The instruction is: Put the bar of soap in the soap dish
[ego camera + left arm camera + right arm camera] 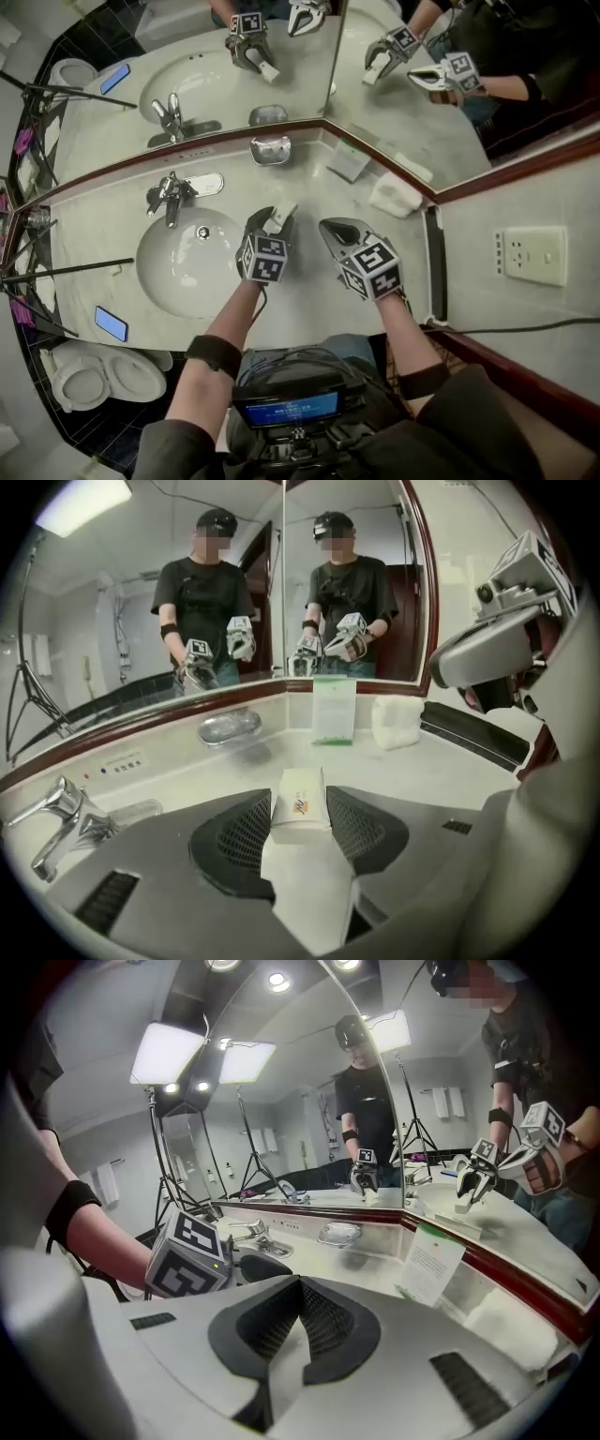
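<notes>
A white boxed bar of soap (pixel 301 797) sits upright between my left gripper's (pixel 300 829) dark pads, which are shut on it. In the head view the soap (pixel 280 217) sticks out of the left gripper (pixel 267 223) above the counter, just right of the sink. The shiny metal soap dish (pixel 270 150) stands farther back against the mirror's red trim, apart from the soap; it shows empty as the soap dish (pixel 229 727) ahead and slightly left. My right gripper (pixel 330 228) hovers beside the left, its jaws pressed together with nothing in them (pixel 298 1290).
The oval basin (pixel 155 281) and chrome faucet (pixel 169 195) lie to the left. A standing card (pixel 349 161) and a folded white towel (pixel 394 197) occupy the back right corner. A blue phone (pixel 111 323) rests at the counter's front left. Mirrors line the back walls.
</notes>
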Demonstrator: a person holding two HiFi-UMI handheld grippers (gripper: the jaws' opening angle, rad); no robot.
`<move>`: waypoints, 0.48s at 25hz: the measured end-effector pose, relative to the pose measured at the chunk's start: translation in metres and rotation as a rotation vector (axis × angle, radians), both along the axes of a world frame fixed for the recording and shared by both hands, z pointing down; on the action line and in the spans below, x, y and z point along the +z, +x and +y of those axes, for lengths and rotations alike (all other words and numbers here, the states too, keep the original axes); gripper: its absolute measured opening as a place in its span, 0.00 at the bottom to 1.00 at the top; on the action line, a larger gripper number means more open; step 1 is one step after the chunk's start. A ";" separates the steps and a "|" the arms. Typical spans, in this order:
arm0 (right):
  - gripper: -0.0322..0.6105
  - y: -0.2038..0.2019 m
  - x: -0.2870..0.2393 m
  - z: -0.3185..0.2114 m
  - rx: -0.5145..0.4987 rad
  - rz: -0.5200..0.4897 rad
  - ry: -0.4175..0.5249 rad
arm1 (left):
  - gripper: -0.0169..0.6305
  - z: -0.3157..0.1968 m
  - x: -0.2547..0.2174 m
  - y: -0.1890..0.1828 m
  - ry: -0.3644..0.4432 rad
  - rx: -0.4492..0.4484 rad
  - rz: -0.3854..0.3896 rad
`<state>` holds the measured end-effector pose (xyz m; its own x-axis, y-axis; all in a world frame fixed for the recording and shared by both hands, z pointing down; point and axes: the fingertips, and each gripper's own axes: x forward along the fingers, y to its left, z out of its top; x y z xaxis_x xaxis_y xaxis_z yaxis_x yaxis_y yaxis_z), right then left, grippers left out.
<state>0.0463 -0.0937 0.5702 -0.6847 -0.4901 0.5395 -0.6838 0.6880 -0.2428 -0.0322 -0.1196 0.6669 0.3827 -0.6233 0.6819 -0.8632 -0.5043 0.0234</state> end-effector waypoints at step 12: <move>0.08 0.021 0.013 -0.012 0.030 0.024 -0.030 | 0.32 0.005 0.063 0.007 -0.135 0.052 -0.062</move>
